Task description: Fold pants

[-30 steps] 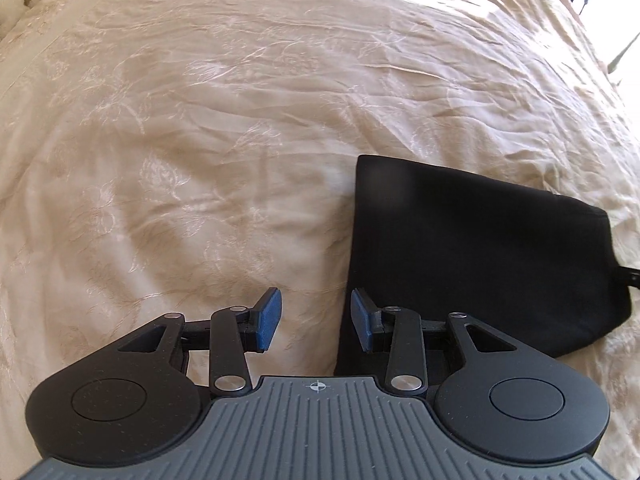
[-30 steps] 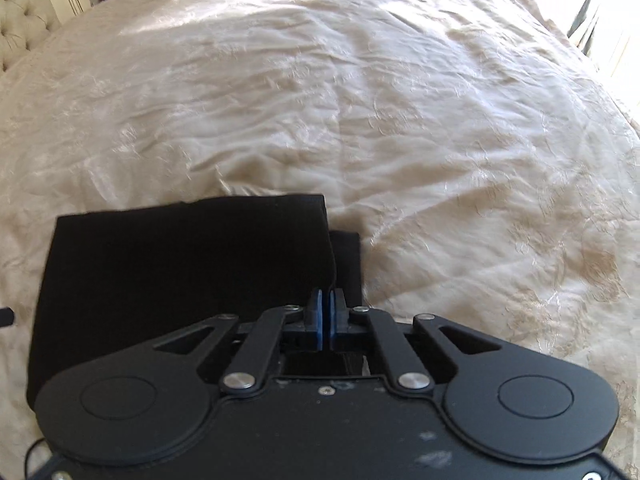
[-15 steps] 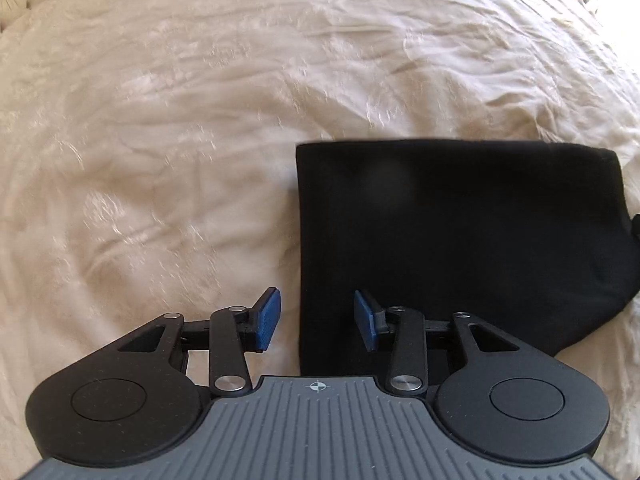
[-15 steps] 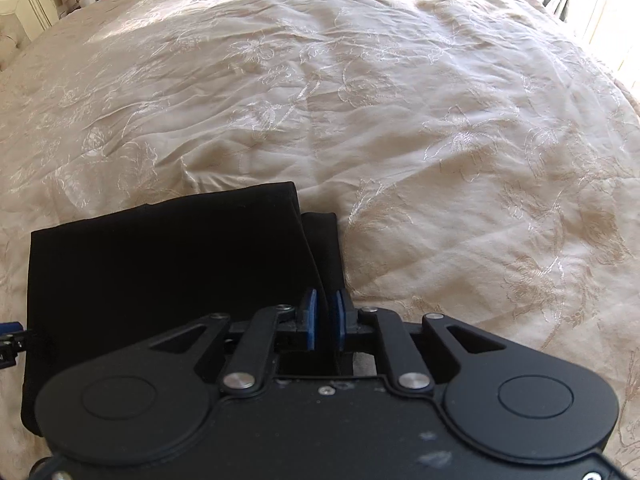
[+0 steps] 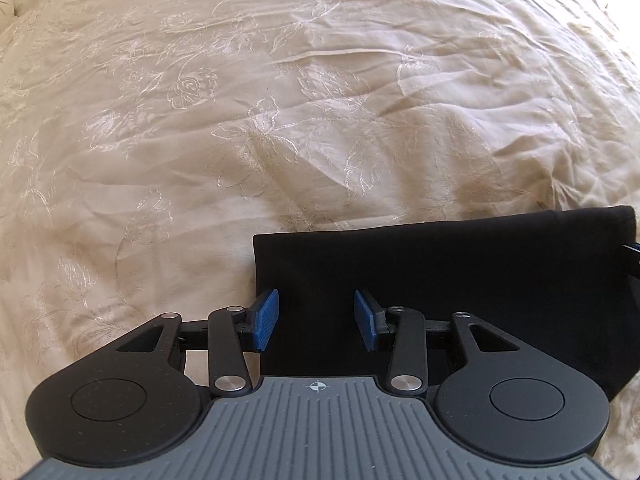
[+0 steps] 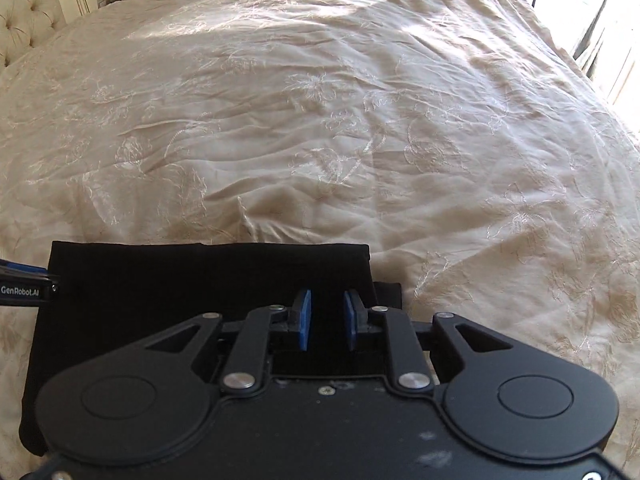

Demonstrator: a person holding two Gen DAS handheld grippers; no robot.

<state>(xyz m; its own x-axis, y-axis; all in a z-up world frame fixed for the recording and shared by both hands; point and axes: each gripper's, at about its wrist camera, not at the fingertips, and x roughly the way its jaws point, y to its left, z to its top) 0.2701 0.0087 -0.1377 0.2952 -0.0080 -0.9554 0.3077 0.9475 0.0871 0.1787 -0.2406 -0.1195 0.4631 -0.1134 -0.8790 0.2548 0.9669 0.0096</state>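
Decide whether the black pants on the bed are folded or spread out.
Folded: the black pants lie as a compact rectangle on the bedspread, with a lower layer's edge showing at one end.

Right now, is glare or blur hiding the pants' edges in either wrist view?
Left wrist view: sharp; black pants show clean edges against the cream bedspread, but their folds vanish in flat black; fisheye bends the scene. Right wrist view: window glare washes out the upper right; pants edges stay crisp, with a lower layer peeking out on the right.
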